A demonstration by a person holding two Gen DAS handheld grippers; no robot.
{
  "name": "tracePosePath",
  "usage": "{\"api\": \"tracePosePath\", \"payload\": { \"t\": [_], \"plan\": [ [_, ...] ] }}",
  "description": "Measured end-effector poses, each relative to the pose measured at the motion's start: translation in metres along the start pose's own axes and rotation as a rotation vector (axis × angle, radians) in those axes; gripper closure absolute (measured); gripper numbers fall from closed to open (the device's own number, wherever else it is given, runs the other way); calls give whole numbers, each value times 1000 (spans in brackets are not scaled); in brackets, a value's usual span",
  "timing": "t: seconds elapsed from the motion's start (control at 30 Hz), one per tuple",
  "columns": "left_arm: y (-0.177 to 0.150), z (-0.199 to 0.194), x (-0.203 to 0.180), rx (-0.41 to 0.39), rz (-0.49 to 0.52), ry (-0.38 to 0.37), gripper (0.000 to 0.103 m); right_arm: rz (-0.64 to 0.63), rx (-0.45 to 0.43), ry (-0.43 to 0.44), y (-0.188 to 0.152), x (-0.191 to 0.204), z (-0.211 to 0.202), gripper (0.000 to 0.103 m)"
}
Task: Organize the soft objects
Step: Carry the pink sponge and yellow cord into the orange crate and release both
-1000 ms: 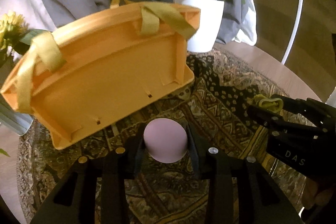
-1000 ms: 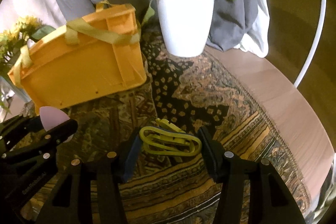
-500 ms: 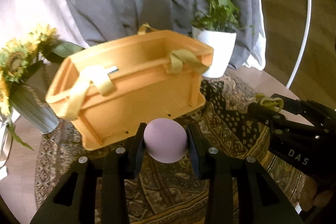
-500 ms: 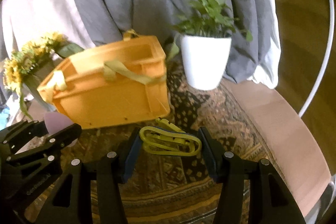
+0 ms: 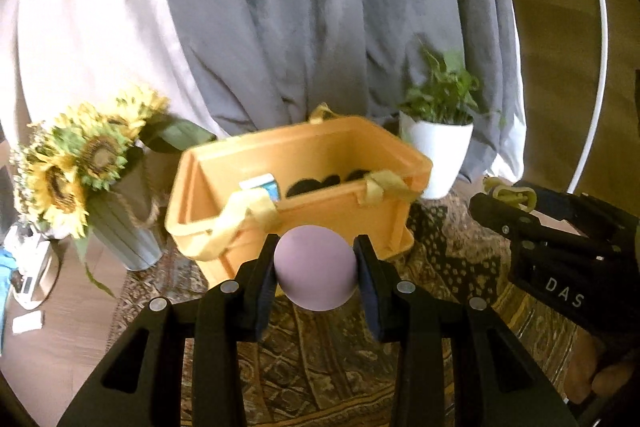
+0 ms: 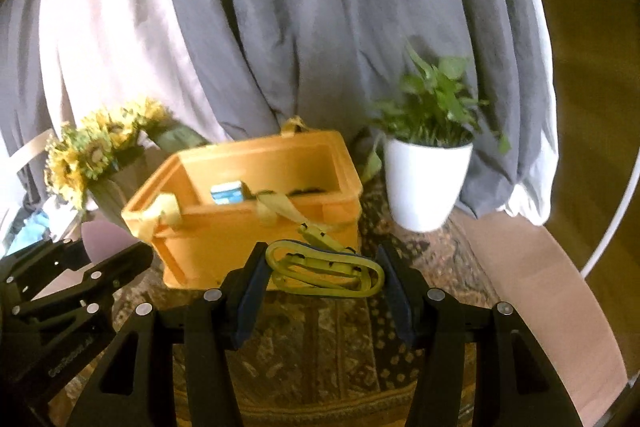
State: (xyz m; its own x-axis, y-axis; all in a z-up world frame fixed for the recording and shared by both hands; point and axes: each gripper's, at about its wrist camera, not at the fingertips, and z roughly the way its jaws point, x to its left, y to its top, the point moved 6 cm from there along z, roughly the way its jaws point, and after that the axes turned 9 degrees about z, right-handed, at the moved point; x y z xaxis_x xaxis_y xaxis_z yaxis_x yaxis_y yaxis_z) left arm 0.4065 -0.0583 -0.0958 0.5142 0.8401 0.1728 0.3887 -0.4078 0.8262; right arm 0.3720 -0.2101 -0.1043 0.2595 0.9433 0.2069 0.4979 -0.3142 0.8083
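My left gripper is shut on a pale purple soft ball, held above the rug in front of the orange bin. My right gripper is shut on a yellow-green looped strap, also held up just before the orange bin. The bin has yellow-green handles and holds a blue-and-white box and dark items. Each gripper shows in the other's view: the right one at right, the left one at left with the ball.
A patterned rug lies under the bin. A white pot with a green plant stands right of the bin. A grey vase of sunflowers stands left. Grey and white curtains hang behind. A white hoop is at right.
Both grippers have risen and tilted up with their objects. The bin now sits lower and farther in view, and its open top and contents show.
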Motion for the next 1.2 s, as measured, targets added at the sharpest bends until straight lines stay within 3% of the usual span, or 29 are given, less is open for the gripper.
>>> {"api": "tracePosePath", "payload": {
  "t": [0.57,1.2],
  "plan": [
    [44,-17,48,-98,-69,164,66,-69,-108,103,56,43,-1,48],
    [84,45,92,-110,-102,247,66,-125,-137,142,111,75,63,48]
  ]
}}
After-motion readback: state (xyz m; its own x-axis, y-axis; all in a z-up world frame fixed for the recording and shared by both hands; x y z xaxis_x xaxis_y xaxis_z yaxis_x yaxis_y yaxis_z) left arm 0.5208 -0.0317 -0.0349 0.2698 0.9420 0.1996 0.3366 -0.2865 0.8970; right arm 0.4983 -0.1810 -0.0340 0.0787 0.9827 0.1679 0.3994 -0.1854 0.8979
